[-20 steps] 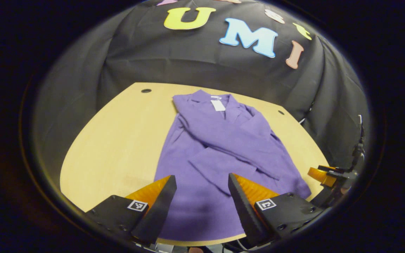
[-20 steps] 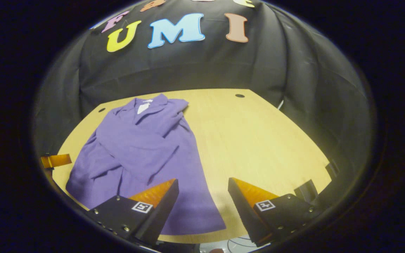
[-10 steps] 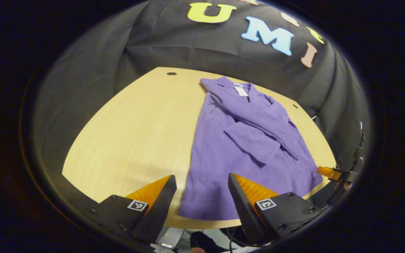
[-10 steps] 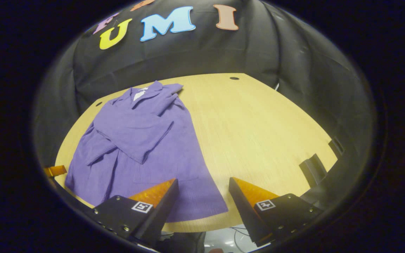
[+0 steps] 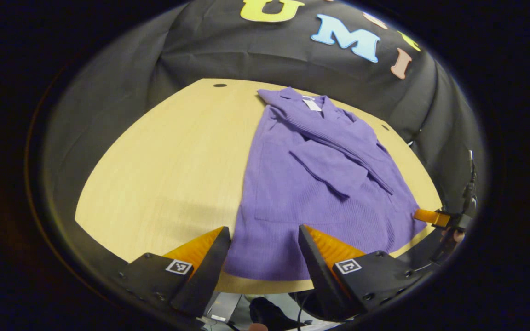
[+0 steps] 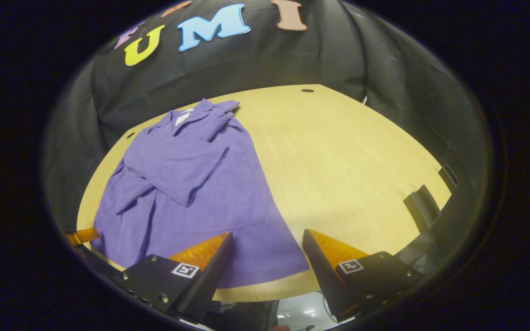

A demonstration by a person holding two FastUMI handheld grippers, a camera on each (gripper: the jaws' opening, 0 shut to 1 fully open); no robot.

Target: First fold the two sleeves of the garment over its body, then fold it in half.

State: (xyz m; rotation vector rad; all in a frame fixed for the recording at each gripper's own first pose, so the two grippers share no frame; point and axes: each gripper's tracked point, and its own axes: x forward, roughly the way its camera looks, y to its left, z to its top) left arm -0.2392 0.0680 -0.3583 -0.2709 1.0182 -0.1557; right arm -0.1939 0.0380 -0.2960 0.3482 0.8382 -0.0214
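A purple garment (image 5: 311,184) lies flat on the wooden table (image 5: 168,161), collar at the far edge, hem near me. Both sleeves lie folded across its body (image 6: 177,170). My left gripper (image 5: 263,250) is open above the hem's left corner, nothing between its fingers. My right gripper (image 6: 267,253) is open above the hem's right corner (image 6: 288,264), also empty. In the left gripper view the right gripper's fingertip (image 5: 428,217) shows at the far right; in the right gripper view the left gripper's fingertip (image 6: 81,236) shows at the far left.
The black cloth wall (image 5: 246,55) rises behind the table. Bare tabletop spreads left of the garment (image 5: 154,174) and right of it (image 6: 348,161). Dark brackets (image 6: 423,207) stand at the table's right edge. The near table edge (image 6: 265,292) runs just under the hem.
Both grippers have drawn back toward the near table edge and risen a little, so the hem and more of the table now show. The garment has not moved.
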